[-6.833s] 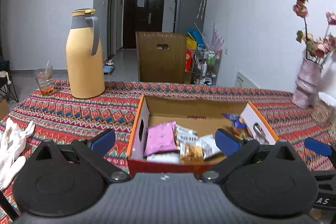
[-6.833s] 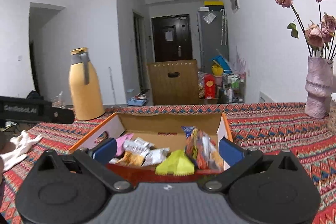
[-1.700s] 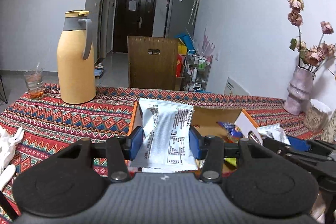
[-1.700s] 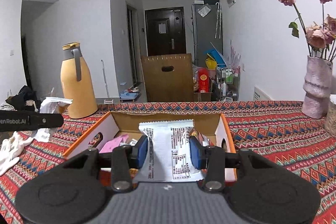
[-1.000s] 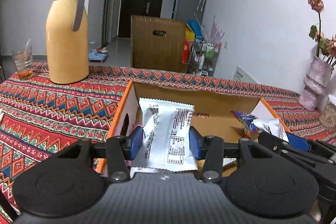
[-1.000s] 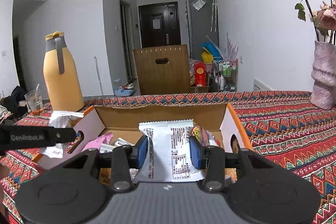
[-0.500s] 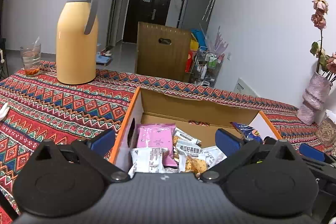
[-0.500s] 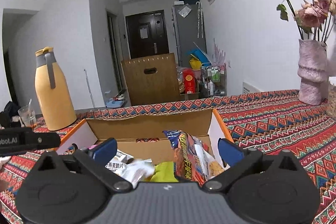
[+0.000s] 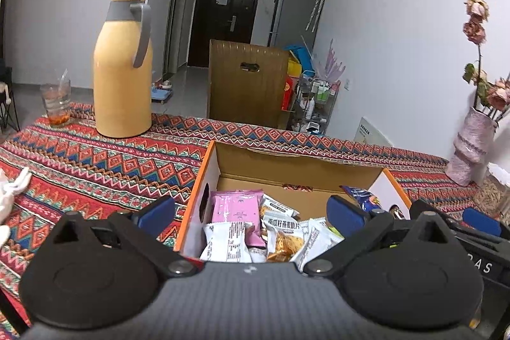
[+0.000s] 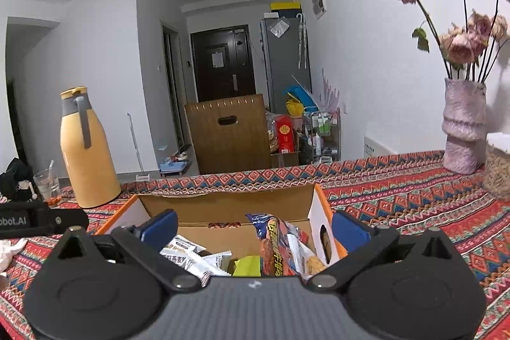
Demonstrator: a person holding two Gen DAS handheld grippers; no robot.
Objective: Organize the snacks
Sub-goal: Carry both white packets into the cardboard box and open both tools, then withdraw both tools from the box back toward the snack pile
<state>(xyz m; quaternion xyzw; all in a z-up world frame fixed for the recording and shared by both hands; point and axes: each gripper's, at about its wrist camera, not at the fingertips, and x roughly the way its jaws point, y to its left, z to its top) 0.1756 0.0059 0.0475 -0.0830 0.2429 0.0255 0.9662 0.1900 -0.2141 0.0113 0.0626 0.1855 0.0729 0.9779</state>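
Both grippers, left (image 9: 250, 212) and right (image 10: 253, 227), stood wide apart and empty, having just released. Cardboard box (image 9: 296, 161) at twelve o'clock held snack packets (image 9: 237, 206): pink, white, orange.

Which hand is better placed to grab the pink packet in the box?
Left, probably. Both tools have just been opening and hold nothing, but the left tool faces the pink packet at the box's left end; the right tool faces a red packet at the other end.
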